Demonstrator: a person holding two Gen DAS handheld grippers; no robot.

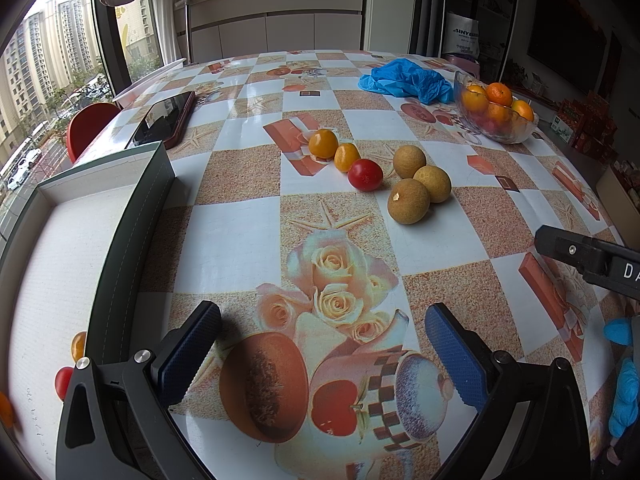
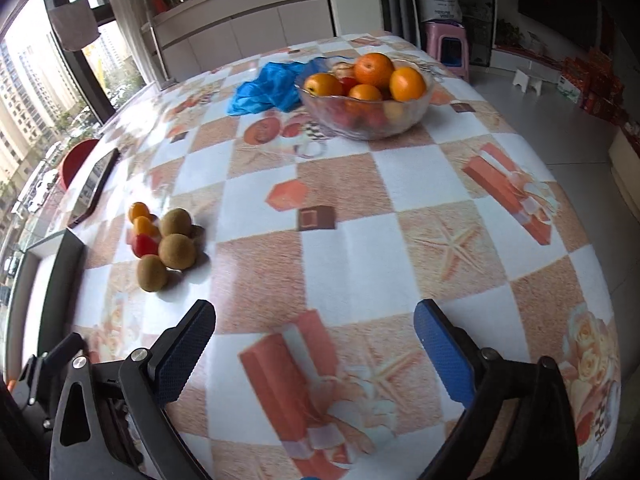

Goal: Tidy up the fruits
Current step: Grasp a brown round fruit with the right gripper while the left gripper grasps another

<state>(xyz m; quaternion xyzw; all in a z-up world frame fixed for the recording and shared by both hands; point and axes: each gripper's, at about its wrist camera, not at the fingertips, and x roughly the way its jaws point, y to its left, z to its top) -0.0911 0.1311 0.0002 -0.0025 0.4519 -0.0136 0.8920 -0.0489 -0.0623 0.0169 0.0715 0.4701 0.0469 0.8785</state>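
The left gripper point(image 1: 322, 344) is wide open and holds nothing; it tilts down over the worktop point(image 1: 240, 224) with its blue pads far apart. The right gripper point(image 2: 314, 340) is wide open and empty too, tilted down the same way. In the left wrist view, only a black piece of it pokes in at the right edge, with a bit of a blue-gloved hand point(image 1: 624, 384) below it.

A white tray point(image 1: 60, 272) with dark walls sits at the left of that view. Its near end is cut off. Small fruits peek out behind the gripper there, two orange and one red, all partly hidden.

In the middle of the worktop lie three brown round fruits point(image 1: 420, 184), two small orange fruits point(image 1: 334, 150) and one red tomato point(image 1: 365, 175), close together.

A glass bowl point(image 2: 366, 110) at the top holds oranges point(image 2: 374, 68); four show clearly, and the fruit under them is hard to make out. A crumpled blue glove point(image 2: 266, 88) lies beside it. A dark phone point(image 1: 166, 120) lies near the tray.
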